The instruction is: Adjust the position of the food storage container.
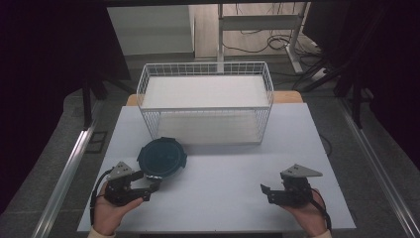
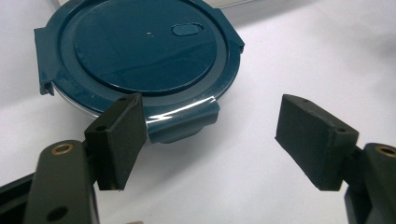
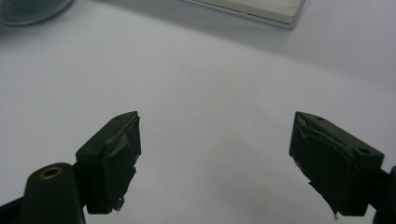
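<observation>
Left gripper (image 1: 148, 186) reaching wide-jawed for the round container lid (image 1: 161, 157), nothing gripped yet.

Going left to right: its jaws are standing wide apart, one pad just touching a clip tab at the lid's near rim, gripping nothing. That dark teal lid, smooth glossy plastic with clip tabs, is lying flat on the matte white table (image 1: 223, 193), just before the white wire basket (image 1: 205, 101). Farther right, the right gripper (image 1: 266, 191) is hovering well apart, jaws parted and empty. Grasping and moving likely remain.
</observation>
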A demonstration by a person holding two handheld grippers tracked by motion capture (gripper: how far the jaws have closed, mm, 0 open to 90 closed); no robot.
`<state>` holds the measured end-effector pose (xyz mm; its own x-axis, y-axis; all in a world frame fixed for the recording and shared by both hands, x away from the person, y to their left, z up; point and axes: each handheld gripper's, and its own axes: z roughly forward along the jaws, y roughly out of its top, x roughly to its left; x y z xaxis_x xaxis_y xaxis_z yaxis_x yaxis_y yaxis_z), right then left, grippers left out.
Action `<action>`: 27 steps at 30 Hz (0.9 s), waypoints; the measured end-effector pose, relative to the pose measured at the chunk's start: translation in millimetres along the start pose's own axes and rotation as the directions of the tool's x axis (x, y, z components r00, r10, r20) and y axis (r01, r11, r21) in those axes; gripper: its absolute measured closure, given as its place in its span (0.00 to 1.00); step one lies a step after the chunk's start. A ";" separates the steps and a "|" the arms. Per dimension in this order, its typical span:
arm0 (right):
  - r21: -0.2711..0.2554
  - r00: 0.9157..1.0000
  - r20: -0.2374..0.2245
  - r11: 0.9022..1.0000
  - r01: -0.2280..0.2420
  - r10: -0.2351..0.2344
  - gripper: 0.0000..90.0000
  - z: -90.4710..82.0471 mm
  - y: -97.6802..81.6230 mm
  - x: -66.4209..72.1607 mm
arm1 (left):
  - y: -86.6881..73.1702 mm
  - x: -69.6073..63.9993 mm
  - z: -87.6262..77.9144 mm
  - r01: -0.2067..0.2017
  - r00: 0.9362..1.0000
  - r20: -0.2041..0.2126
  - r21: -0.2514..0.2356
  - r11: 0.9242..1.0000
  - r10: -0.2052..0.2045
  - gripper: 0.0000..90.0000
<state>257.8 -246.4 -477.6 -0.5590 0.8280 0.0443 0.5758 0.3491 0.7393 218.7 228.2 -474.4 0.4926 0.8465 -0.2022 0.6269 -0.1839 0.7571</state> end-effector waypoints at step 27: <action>-0.011 0.999 -0.023 1.000 -0.026 0.026 0.22 -5.0 -0.5 -10.1 | 5.7 4.9 -8.0 0.028 1.000 0.013 -0.017 0.999 -0.028 0.28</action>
<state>260.2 -257.1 -475.1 -0.5574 0.8266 0.0784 0.5834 0.3227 0.7454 219.9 235.3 -466.1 0.4827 0.8446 -0.2315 0.6304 -0.1516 0.7613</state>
